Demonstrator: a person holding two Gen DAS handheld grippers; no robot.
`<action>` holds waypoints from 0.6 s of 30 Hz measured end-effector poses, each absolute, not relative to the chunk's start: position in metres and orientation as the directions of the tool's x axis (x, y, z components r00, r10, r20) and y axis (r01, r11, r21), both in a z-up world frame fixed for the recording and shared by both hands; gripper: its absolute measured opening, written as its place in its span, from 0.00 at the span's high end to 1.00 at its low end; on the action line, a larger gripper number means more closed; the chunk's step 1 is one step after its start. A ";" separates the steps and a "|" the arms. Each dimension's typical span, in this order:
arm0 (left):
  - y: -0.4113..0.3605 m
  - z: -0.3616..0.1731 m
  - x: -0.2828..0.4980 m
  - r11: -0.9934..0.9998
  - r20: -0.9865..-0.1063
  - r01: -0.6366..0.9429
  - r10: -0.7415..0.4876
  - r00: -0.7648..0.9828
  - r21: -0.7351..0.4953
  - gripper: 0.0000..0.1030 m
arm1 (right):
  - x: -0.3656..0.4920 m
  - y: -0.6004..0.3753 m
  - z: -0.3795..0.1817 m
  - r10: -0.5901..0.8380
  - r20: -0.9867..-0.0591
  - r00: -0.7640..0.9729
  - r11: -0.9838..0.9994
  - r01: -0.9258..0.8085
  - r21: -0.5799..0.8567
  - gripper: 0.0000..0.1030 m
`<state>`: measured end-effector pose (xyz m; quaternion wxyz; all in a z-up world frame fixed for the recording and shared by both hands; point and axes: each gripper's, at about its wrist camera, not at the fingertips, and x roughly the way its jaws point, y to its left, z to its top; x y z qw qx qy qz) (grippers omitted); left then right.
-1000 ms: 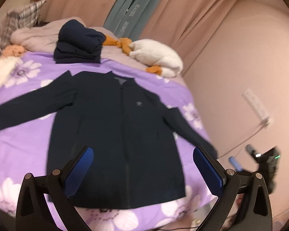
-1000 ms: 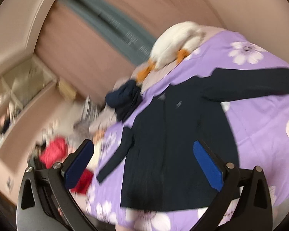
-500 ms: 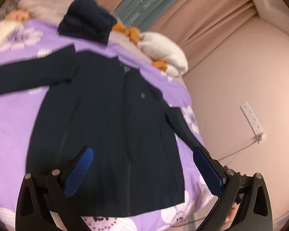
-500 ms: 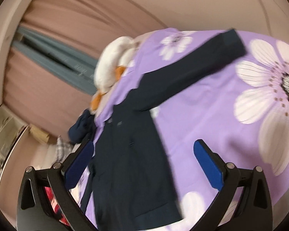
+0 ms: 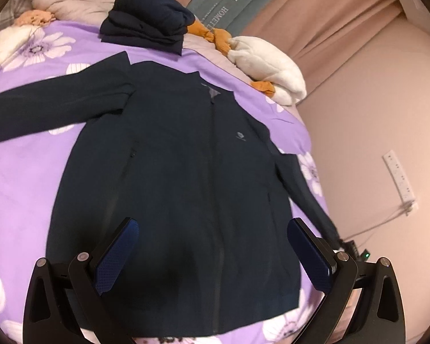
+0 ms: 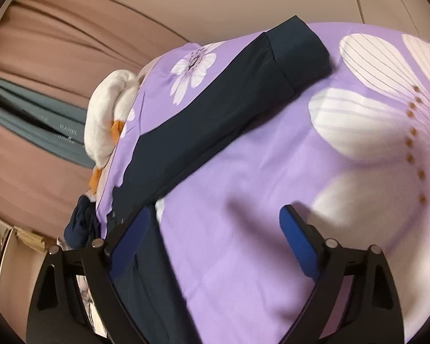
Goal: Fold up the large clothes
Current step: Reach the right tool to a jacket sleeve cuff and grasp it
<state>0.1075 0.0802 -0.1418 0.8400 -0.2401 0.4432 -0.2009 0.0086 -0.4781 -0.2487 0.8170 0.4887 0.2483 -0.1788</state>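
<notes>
Navy jacket (image 5: pixel 180 189) is laid flat, unfolded, sleeve (image 6: pixel 229 109) outstretched; nothing is held by left gripper (image 5: pixel 212 255) or right gripper (image 6: pixel 215 240), both spread wide.

A home bedroom. Bed (image 5: pixel 23 172) under a purple sheet printed with large white flowers, pink quilt (image 5: pixel 71 3) bunched at the head, white plush goose (image 5: pixel 269 68) with orange beak and feet beside it. Folded dark clothes (image 5: pixel 149 25) piled near the quilt. Floor-length pink and grey-green curtains (image 5: pixel 315 20) behind; wall power strip (image 5: pixel 400 177) with trailing cable on the pink wall.
</notes>
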 end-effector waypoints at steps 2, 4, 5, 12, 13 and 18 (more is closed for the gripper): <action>0.079 -0.144 0.113 0.809 -0.657 0.117 -0.544 0.522 -0.577 0.01 | 0.015 -0.491 -0.254 -0.064 -0.566 0.822 0.431 0.535 0.727 0.12; 0.079 -0.148 0.118 0.815 -0.666 0.111 -0.536 0.519 -0.569 0.01 | 0.020 -0.501 -0.257 -0.074 -0.548 0.833 0.400 0.529 0.749 0.12; 0.078 -0.149 0.120 0.819 -0.672 0.108 -0.530 0.518 -0.563 0.01 | 0.022 -0.507 -0.258 -0.082 -0.536 0.840 0.384 0.523 0.761 0.14; 0.067 -0.153 0.133 0.836 -0.692 0.108 -0.510 0.511 -0.538 0.01 | 0.027 -0.537 -0.264 -0.153 -0.511 0.846 0.281 0.533 0.798 0.24; 0.066 -0.153 0.135 0.838 -0.695 0.109 -0.508 0.509 -0.534 0.01 | 0.027 -0.541 -0.265 -0.163 -0.501 0.850 0.267 0.527 0.807 0.26; 0.064 -0.155 0.143 0.846 -0.703 0.101 -0.495 0.510 -0.523 0.01 | 0.025 -0.556 -0.267 -0.202 -0.479 0.854 0.216 0.516 0.829 0.36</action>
